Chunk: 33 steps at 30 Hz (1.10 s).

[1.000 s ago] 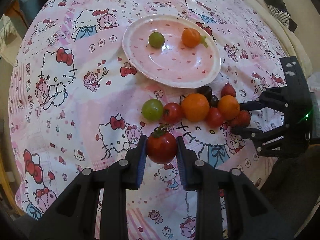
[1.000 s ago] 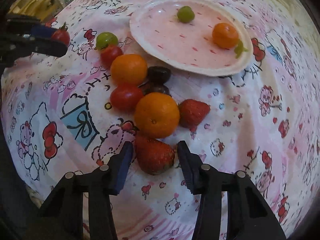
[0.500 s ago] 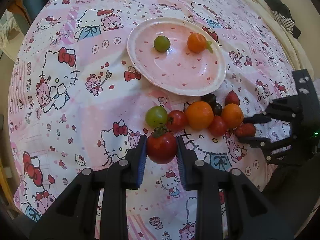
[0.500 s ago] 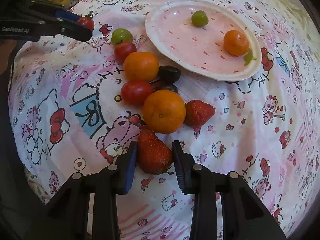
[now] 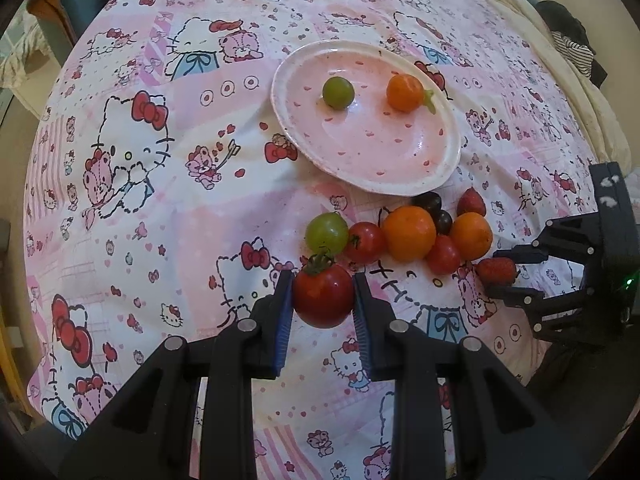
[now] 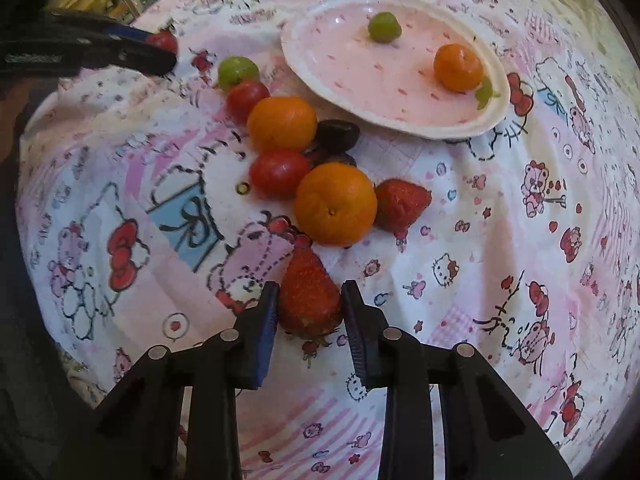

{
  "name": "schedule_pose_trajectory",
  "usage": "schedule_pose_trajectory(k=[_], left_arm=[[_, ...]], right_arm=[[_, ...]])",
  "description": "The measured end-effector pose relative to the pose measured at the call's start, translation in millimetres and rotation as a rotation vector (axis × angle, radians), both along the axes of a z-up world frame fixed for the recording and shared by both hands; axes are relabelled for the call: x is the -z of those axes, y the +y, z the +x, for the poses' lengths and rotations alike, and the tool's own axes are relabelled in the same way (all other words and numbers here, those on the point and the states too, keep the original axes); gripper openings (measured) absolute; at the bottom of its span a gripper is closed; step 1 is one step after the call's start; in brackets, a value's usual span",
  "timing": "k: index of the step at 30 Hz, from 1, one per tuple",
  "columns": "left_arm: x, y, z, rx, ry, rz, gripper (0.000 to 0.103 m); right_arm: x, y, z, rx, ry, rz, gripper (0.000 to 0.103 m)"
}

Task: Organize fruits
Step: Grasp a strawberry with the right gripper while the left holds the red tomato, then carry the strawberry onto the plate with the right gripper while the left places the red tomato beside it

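My left gripper [image 5: 323, 298] is shut on a red tomato [image 5: 323, 295] and holds it above the cloth, near a row of fruit. My right gripper [image 6: 309, 306] is shut on a strawberry [image 6: 308, 296]; it also shows at the right of the left wrist view [image 5: 510, 276]. A pink plate [image 5: 400, 180] holds a green grape [image 5: 338, 93] and a small orange [image 5: 405, 92]. On the cloth lie a green grape [image 6: 237, 72], two tomatoes [image 6: 280, 173], two oranges [image 6: 335, 204], dark grapes [image 6: 337, 135] and another strawberry [image 6: 402, 204].
The fruit lies on a pink Hello Kitty cloth [image 5: 160, 184] over a rounded surface. Dark clothes [image 5: 572, 44] lie at the far right edge. The left gripper shows at the upper left of the right wrist view [image 6: 120, 52].
My right gripper has closed on the strawberry and lifted it a little. My left gripper has risen with the tomato.
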<state>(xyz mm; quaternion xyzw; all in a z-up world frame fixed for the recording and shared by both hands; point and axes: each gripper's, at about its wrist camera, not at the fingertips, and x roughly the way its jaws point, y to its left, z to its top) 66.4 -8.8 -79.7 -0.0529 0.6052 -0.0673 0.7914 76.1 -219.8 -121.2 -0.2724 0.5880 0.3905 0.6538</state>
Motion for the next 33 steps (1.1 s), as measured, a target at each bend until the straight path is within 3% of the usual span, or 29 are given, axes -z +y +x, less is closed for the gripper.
schedule_pose_trajectory(k=[6,12,23,27,33], left_arm=[[-2.3,1.8,2.4,-0.011,-0.008,0.002,0.024],[-12.6,5.9,4.7,-0.029,-0.046,0.001,0.024],[-58.9,16.2,32.1,-0.039,-0.182,-0.046,0.024],[-63.7,14.1,52.3,-0.040,-0.201,-0.042,0.024],[-54.4,6.1,80.6,-0.010,-0.197,0.009,0.024]], right_arm=[[-2.6,1.4,-1.9,-0.009,0.000,0.012,0.032],[-28.2,-8.5,-5.2,0.007,-0.021,0.071,0.031],[-112.4,-26.9,24.3,0.273,-0.183,0.388,0.031],[-116.6,-13.6,46.5,0.334,-0.228,0.419,0.031],[-96.6,5.8,79.5,0.390,-0.232,0.409,0.031]])
